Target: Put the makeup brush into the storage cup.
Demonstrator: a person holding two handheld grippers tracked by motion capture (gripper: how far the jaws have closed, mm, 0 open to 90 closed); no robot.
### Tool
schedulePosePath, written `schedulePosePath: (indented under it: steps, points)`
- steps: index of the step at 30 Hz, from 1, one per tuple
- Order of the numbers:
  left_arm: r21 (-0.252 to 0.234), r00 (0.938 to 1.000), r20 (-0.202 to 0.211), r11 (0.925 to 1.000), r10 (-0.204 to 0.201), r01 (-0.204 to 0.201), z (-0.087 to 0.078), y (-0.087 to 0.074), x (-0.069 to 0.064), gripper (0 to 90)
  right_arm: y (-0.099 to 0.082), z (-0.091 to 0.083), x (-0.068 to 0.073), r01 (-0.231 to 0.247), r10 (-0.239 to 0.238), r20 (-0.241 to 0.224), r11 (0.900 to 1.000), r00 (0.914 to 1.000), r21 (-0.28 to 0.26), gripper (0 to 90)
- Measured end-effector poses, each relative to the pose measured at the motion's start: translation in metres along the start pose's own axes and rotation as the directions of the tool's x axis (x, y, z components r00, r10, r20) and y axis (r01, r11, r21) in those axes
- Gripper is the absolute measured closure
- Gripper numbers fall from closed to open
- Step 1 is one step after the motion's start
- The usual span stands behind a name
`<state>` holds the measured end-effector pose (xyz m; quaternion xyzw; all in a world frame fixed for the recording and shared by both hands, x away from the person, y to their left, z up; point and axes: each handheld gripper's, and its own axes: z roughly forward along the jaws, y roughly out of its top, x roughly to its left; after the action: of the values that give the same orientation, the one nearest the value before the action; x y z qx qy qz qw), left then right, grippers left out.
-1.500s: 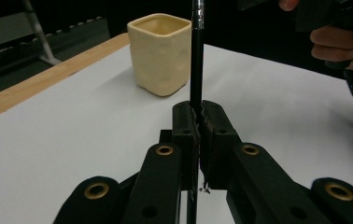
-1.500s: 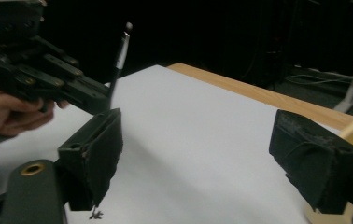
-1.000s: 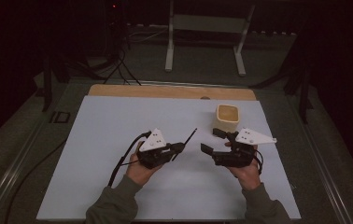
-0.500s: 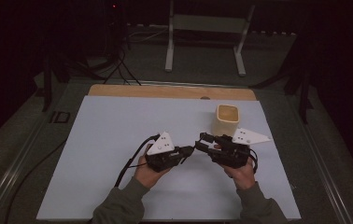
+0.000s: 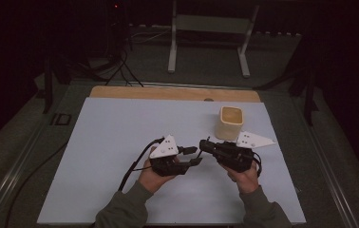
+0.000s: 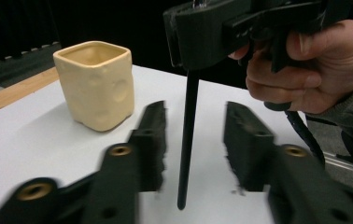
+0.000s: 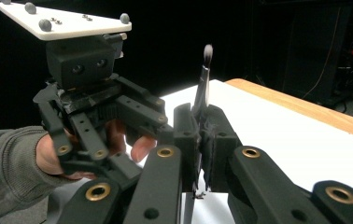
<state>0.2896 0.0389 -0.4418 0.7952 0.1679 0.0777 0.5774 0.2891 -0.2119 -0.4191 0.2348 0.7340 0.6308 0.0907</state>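
Two grippers: right gripper (image 7: pixel 201 140) jaws clamped on brush (image 7: pixel 204 88); left gripper (image 6: pixel 191 140) jaws opening (brush handle between, untouched).

A: What do the tools look like?

B: The left gripper (image 5: pixel 193 156) is matte black, its linkage arms pinned with brass-coloured rivets. A pale three-cornered plate sits on top, studded with small grey beads, and a black cable trails off toward 7 o'clock in the high view.

A: And the other one?

B: The right gripper (image 7: pixel 199 140) is the same black build, with brass rings at the joints and blocky fingers (image 7: pixel 219 140) with ribbed inner faces. Its own pale plate lies at 2 o'clock in the high view.

A: The person?

B: Grey-green knit sleeves (image 5: pixel 120 213), ribbed at the cuffs, on both forearms.
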Motion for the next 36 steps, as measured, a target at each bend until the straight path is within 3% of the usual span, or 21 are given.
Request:
schedulePosePath:
  steps: [8, 20, 36]
  points:
    - [0.007, 0.9994, -0.033, 0.9999, -0.008, 0.008, -0.002, 0.001, 0.001, 33.6, 0.000, -0.001, 0.000, 0.006, -0.006, 0.007, 1.0000, 1.0000, 0.003, 85.3]
    - [0.017, 0.9957, -0.091, 0.9997, -0.018, 0.020, -0.007, 0.001, 0.002, 19.9, 0.000, -0.003, -0.001, 0.006, -0.006, 0.016, 1.0000, 0.9998, -0.004, 85.2]
    - [0.035, 0.9910, -0.129, 0.9986, -0.036, 0.041, -0.019, -0.004, 0.005, 15.4, 0.001, -0.004, -0.001, 0.011, -0.011, 0.019, 0.9999, 0.9998, -0.004, 85.2]
